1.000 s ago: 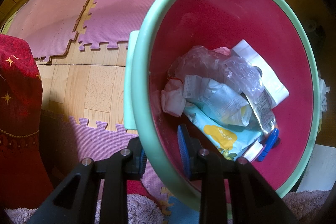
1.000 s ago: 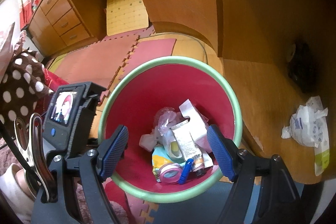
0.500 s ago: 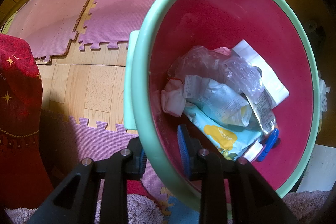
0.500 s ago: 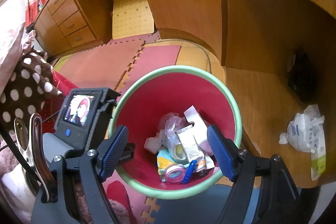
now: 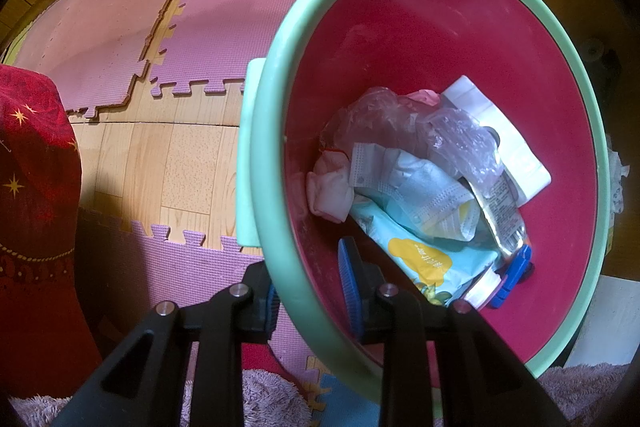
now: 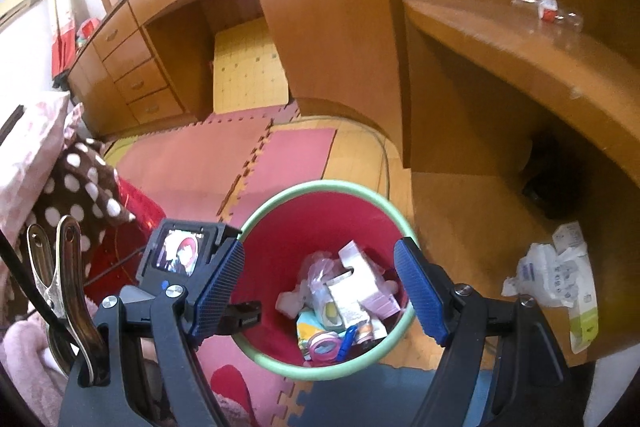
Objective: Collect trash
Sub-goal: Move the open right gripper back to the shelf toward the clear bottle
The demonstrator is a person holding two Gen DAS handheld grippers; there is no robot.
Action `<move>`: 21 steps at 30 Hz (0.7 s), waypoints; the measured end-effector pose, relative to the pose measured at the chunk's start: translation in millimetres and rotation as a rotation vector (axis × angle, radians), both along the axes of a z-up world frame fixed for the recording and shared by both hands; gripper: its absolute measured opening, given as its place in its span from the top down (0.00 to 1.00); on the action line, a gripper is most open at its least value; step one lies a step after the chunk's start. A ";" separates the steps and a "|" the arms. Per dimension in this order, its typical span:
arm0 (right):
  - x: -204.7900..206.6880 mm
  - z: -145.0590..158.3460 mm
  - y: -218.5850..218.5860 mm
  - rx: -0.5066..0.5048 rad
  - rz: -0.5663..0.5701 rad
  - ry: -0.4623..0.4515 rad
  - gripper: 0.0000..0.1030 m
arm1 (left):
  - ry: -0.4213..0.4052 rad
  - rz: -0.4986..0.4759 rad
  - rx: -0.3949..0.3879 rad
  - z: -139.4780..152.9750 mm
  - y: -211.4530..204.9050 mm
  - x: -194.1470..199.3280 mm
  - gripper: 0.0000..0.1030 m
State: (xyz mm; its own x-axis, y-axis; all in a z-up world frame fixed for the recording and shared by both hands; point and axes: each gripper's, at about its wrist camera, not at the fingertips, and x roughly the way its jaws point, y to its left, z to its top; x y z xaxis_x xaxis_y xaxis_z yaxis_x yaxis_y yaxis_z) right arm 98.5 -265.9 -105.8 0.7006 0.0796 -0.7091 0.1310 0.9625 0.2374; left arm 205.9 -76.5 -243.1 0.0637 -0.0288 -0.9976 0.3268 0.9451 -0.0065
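A red bin with a mint-green rim [image 5: 276,235] [image 6: 384,207] stands on the floor, holding several pieces of trash [image 5: 424,183] [image 6: 344,303]: wrappers, a face mask, a box, a clear bag. My left gripper [image 5: 310,291] is shut on the bin's rim, one pad outside and one inside the wall. My right gripper [image 6: 324,295] hangs open and empty above the bin. A crumpled white wrapper [image 6: 556,267] lies on the low wooden shelf to the right. A clear plastic bottle [image 6: 546,9] lies on the desk top above.
Pink and purple foam mats [image 5: 168,11] cover part of the wooden floor [image 5: 168,163]. A red cloth [image 5: 32,187] and a polka-dot cushion [image 6: 76,187] lie at the left. A wooden desk with drawers [image 6: 132,67] stands behind. A dark object [image 6: 552,187] sits under the desk.
My right gripper has risen and tilted up, so the bin looks smaller and the desk top with the bottle has come into view. The left gripper and the bin have not moved.
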 end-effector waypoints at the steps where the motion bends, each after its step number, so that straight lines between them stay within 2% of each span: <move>1: -1.6 3.2 -2.5 0.000 -0.007 -0.006 0.23 | 0.000 0.000 0.000 -0.1 0.0 0.1 0.73; 9: -12.8 29.3 -14.8 -0.029 -0.036 -0.050 0.23 | 0.000 0.000 0.000 -0.1 -0.1 -0.1 0.73; 21: -26.0 69.7 -47.4 -0.127 -0.087 -0.090 0.23 | -0.001 0.000 0.003 0.3 1.4 -0.4 0.73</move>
